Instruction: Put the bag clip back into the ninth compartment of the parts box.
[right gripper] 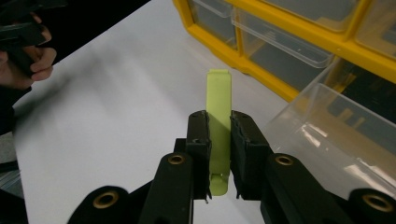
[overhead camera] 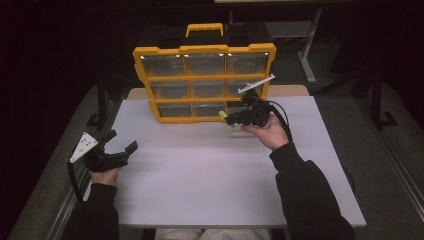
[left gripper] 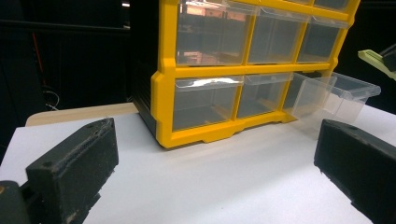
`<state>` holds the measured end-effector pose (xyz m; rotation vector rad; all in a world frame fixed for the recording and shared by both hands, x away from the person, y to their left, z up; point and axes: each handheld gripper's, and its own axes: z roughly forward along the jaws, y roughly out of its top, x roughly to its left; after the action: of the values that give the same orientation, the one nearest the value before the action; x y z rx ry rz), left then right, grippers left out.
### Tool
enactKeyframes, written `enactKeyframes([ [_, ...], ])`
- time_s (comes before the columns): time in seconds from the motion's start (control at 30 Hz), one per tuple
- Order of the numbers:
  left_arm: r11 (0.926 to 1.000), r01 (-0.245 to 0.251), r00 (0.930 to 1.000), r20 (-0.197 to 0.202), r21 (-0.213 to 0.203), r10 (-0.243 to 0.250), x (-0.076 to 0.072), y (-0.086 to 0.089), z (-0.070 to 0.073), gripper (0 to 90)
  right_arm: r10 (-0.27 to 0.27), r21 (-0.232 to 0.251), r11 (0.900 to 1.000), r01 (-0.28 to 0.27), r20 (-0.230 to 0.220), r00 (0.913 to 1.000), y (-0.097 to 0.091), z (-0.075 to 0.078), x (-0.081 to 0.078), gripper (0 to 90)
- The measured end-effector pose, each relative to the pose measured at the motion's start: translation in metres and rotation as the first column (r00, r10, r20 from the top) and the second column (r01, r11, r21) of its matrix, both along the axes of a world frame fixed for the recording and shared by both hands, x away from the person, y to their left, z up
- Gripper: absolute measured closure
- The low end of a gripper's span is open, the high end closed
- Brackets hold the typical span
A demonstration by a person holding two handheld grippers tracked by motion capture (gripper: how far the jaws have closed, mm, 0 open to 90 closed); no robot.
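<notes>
Green strip [right gripper: 219, 116] between right gripper [right gripper: 219, 135] jaws, lower end perhaps hidden.

We read this as a lab or workshop bench: a plain white rectangular tabletop [overhead camera: 200, 175] in a dark room, a yellow plastic parts cabinet with clear drawers [overhead camera: 205, 82] at 12 o'clock, metal stand legs [overhead camera: 307, 55] at 1 o'clock.

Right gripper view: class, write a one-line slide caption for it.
Right gripper clamps a light green strip beside the pulled-out clear drawer of a yellow organizer.
</notes>
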<state>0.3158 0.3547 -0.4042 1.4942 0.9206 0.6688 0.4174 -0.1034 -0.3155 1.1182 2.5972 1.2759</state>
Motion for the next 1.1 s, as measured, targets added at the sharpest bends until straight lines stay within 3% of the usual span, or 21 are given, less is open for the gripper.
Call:
enactKeyframes([
  [0.33, 1.0000, 0.001, 1.0000, 0.002, -0.003, -0.001, 0.000, 0.000, 0.000, 0.0, -0.089, 0.000, 0.9960, 0.089, -0.003, 0.9960, -0.016, -0.004, 0.013, 77.2],
  [0.67, 1.0000, 0.003, 1.0000, 0.004, -0.005, -0.003, 0.000, -0.001, 0.001, 0.0, -0.191, -0.043, 0.9806, 0.191, 0.010, 0.9816, -0.033, -0.008, 0.023, 77.2],
  [1.1, 1.0000, 0.001, 0.9999, 0.011, -0.010, -0.001, 0.000, 0.000, 0.001, 0.0, -0.237, -0.055, 0.9698, 0.237, 0.015, 0.9714, -0.038, -0.015, 0.032, 77.1],
])
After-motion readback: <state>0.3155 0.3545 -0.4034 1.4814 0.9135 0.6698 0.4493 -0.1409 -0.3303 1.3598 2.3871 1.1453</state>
